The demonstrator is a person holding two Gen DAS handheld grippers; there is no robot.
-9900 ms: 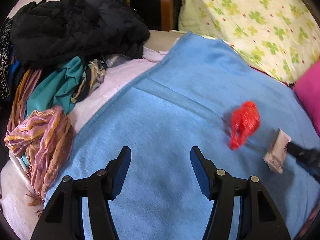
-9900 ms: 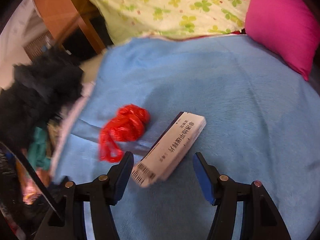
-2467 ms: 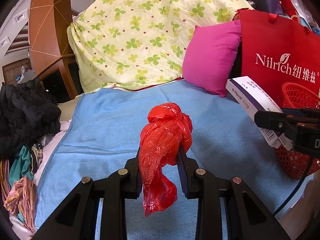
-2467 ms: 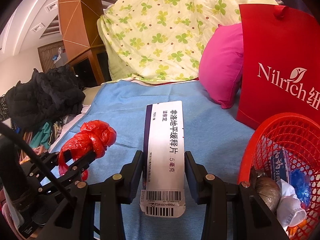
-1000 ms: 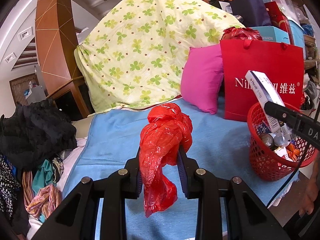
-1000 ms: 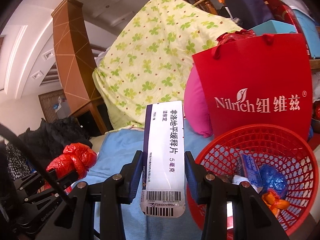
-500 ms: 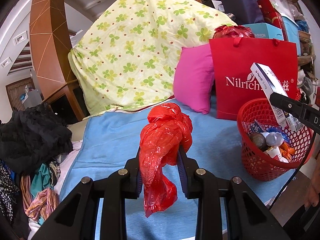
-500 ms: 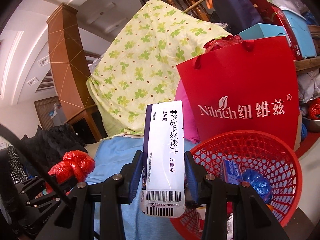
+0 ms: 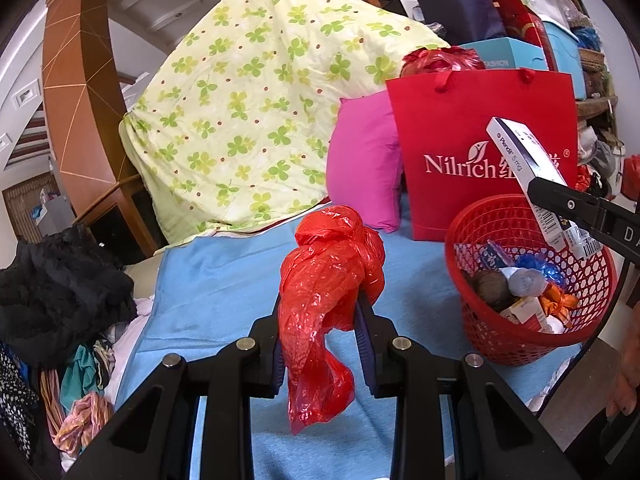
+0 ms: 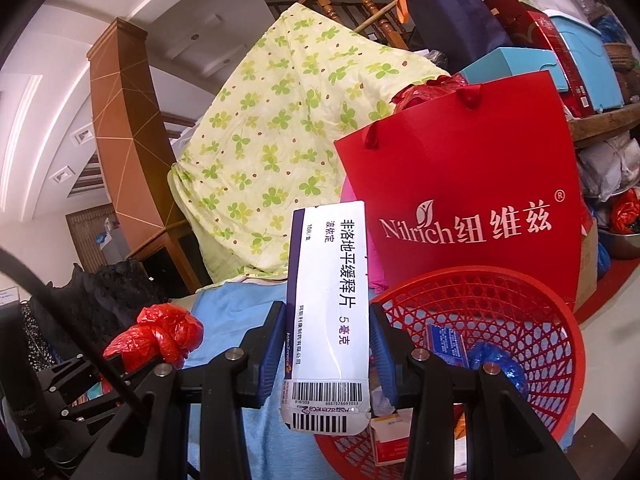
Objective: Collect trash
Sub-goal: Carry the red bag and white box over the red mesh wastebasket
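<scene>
- The left claw (image 9: 322, 334) stays clamped on the crumpled red plastic bag (image 9: 326, 292) at frame centre, its tail hanging below the fingers
- The right claw (image 10: 327, 346) keeps its pinch on the white medicine box (image 10: 328, 300), upright, barcode end down
- The red mesh basket (image 10: 520, 288), holding wrappers and other trash, sits lower right on the blue blanket (image 9: 224, 280); compared with half a second ago it appears larger and closer in both views
- The box now overlaps the basket's left rim, in front of the red Nilrich bag (image 10: 460, 184)
</scene>
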